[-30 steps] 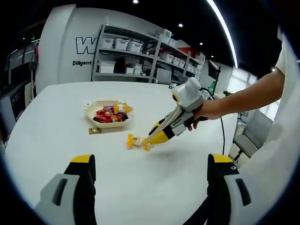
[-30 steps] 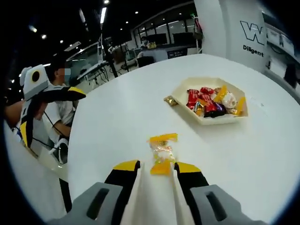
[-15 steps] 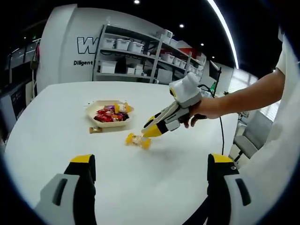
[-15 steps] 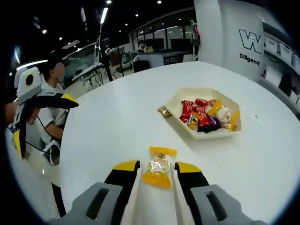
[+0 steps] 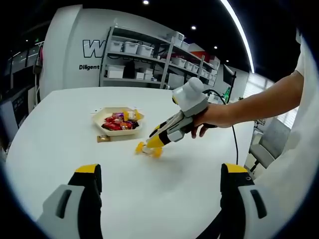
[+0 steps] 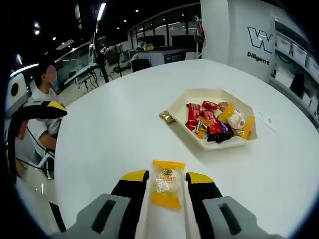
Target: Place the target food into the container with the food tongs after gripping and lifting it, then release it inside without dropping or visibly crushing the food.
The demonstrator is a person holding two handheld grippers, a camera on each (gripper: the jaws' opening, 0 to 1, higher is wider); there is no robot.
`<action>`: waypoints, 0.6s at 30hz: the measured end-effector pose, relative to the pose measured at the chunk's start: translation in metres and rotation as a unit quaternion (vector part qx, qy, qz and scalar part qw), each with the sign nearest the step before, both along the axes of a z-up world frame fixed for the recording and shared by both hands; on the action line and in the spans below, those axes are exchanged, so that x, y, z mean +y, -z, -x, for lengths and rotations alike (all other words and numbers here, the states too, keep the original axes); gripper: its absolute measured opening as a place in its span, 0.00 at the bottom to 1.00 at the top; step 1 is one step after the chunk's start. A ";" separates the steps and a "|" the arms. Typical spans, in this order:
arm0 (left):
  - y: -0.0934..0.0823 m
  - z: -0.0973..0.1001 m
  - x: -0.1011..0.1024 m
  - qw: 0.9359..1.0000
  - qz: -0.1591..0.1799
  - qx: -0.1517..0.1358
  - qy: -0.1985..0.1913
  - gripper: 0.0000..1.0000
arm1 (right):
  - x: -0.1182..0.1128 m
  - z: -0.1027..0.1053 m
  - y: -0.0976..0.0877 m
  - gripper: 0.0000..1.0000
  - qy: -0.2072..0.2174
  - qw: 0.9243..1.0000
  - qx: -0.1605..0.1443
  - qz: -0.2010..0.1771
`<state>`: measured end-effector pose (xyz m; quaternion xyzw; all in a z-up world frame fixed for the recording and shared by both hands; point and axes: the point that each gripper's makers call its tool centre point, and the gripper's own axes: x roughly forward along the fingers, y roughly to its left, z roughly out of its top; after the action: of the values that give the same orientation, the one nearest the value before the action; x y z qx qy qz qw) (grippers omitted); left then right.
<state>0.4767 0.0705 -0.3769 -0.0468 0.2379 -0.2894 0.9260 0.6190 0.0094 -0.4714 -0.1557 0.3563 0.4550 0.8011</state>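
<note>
While the left gripper (image 5: 159, 186) hangs low over the white table (image 5: 60, 149) in the left gripper view, its two yellow-tipped jaws stand wide apart at six o'clock with nothing between them. At twelve o'clock from them the right gripper (image 5: 153, 143), held in a person's hand (image 5: 212, 118), comes in from three o'clock with its tips down at a yellow-wrapped candy (image 5: 148, 149) that lies on the table. Whether those tips press the wrapper cannot be told from here. At about eleven o'clock from the candy sits the shallow cream tray (image 5: 117, 130) of mixed sweets, with a small gold-wrapped sweet (image 5: 103, 139) on the table just beside its near edge. In the right gripper view the right gripper (image 6: 166, 183) rises from six o'clock, its jaws drawn close on either side of the candy (image 6: 166, 183) — the wrapper sits squarely between the yellow tips, seemingly touched by both. The tray (image 6: 182, 124) lies at about one o'clock, well apart from the candy, and the gold-wrapped sweet (image 6: 166, 117) rests at its nine o'clock side — just off the rim. The left gripper (image 6: 30, 119) shows at nine o'clock.
</note>
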 end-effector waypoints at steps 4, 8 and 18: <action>0.000 -0.001 0.001 1.000 -0.001 0.000 -0.001 0.96 | -0.002 0.003 0.004 0.25 0.003 1.000 0.001 0.011; 0.001 -0.001 0.002 1.000 -0.001 0.000 0.000 0.96 | -0.003 0.000 0.007 0.24 0.006 1.000 -0.001 0.017; 0.000 -0.002 0.004 1.000 -0.001 0.000 -0.002 0.96 | -0.004 0.003 0.009 0.22 0.046 0.998 0.032 0.013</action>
<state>0.4782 0.0741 -0.3769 -0.0467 0.2379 -0.2874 0.9266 0.6156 0.0054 -0.4802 -0.1352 0.3941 0.4178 0.8074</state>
